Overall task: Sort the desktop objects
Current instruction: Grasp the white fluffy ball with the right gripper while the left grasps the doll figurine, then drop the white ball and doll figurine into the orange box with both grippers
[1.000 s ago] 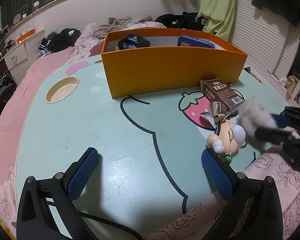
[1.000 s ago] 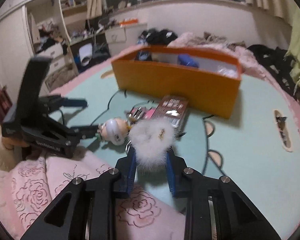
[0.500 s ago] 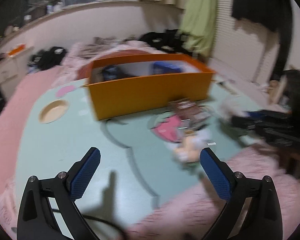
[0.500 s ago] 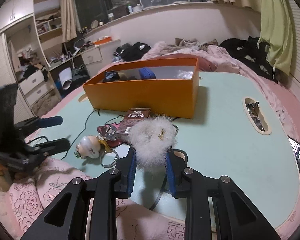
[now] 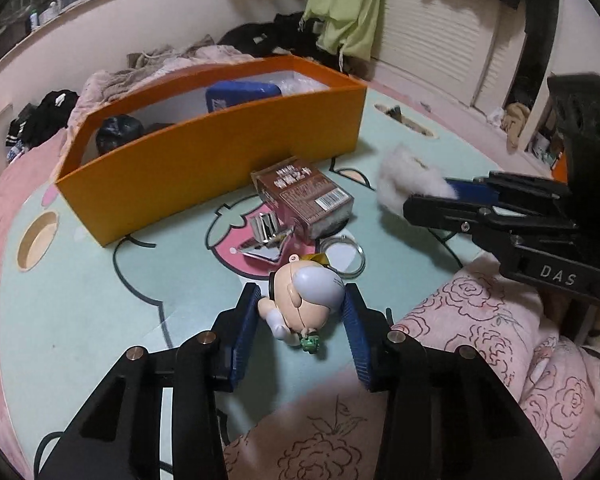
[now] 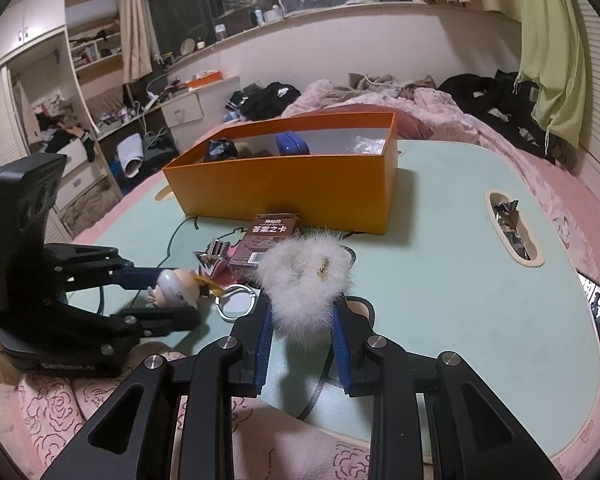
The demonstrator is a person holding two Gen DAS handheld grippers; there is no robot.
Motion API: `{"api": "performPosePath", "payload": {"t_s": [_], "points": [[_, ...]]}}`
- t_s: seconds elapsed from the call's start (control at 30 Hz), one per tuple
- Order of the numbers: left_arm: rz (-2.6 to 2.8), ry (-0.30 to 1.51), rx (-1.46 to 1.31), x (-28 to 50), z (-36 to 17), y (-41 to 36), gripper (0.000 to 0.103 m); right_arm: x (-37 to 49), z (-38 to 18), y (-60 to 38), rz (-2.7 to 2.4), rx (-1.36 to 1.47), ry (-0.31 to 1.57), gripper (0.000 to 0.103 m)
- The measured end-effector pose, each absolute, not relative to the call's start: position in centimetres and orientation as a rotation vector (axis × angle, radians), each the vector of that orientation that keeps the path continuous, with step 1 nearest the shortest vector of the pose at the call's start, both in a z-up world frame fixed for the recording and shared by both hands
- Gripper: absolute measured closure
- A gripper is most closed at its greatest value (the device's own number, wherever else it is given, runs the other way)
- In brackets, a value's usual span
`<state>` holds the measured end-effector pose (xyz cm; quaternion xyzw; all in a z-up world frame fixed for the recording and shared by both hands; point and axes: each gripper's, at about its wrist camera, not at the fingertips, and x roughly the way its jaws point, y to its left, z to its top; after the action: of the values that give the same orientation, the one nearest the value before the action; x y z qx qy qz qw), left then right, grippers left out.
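A small doll keychain with a grey head lies on the mint table near its front edge. My left gripper straddles it; its jaws are closing and the blue pads touch the doll on both sides. In the right wrist view the same doll sits between the left gripper fingers. My right gripper is shut on a white fluffy pompom, held just above the table. The pompom also shows at the right of the left wrist view.
An orange box with a blue case and a black bundle stands behind. A brown card box, a metal clip and a key ring lie before it. A pink quilt covers the front edge. A phone lies far right.
My left gripper swung right to the doll and narrowed from wide open until its pads reach the doll. The right gripper kept its hold on the pompom and settled in place.
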<state>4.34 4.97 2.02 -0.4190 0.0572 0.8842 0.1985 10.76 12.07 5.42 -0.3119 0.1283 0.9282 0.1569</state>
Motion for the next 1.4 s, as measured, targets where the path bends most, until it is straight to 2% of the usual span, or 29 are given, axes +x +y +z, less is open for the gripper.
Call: {"api": "performPosePath", "payload": {"t_s": [0.27,0.43,0.63,0.73,0.77,0.8,0.83,0.87,0.9,0.93,1.03,1.4], "points": [[2.548,0.045,-1.07,4.3,4.4,2.8,0.06,10.2,6.3,12.4,2.666,-0.872,0.333,0.077],[2.591,0.04,-0.959,3.0,7.9,2.2,0.06,8.3,9.3,13.8,2.686,-0.767,0.335,0.077],[2.717,0.051,-0.841,-1.3,12.3,1.8,0.06,3.6,13.1,16.5,2.658,-0.676,0.29,0.077],[2.803,0.052,-0.857,-4.1,12.0,1.3,0.06,1.1,13.1,17.1,2.615,-0.687,0.216,0.075],[2.829,0.044,-0.886,-4.9,11.4,1.0,0.06,0.4,12.5,17.3,2.592,-0.695,0.191,0.064],[2.842,0.023,-0.941,-5.8,10.3,0.7,0.053,0.0,11.9,17.4,2.567,-0.708,0.174,0.036],[2.837,-0.004,-1.029,-6.5,8.8,0.3,0.042,-0.5,10.6,17.6,2.505,-0.743,0.158,0.033],[2.835,-0.038,-1.114,-7.1,7.4,-0.1,0.039,-0.8,9.6,18.0,2.487,-0.792,0.167,0.029],[2.811,-0.075,-1.203,-7.5,5.9,-0.4,0.037,-0.5,8.9,18.3,2.516,-0.77,0.192,0.03],[2.812,-0.143,-1.158,-7.1,5.2,-1.0,0.034,0.1,8.5,18.3,2.554,-0.74,0.22,0.029],[2.881,-0.105,-1.096,-6.3,4.9,-1.5,0.02,0.3,8.6,18.3,2.546,-0.783,0.22,0.03],[2.876,-0.083,-1.11,-6.8,5.0,-1.6,0.019,0.1,8.9,18.2,2.559,-0.75,0.192,0.029]]}}
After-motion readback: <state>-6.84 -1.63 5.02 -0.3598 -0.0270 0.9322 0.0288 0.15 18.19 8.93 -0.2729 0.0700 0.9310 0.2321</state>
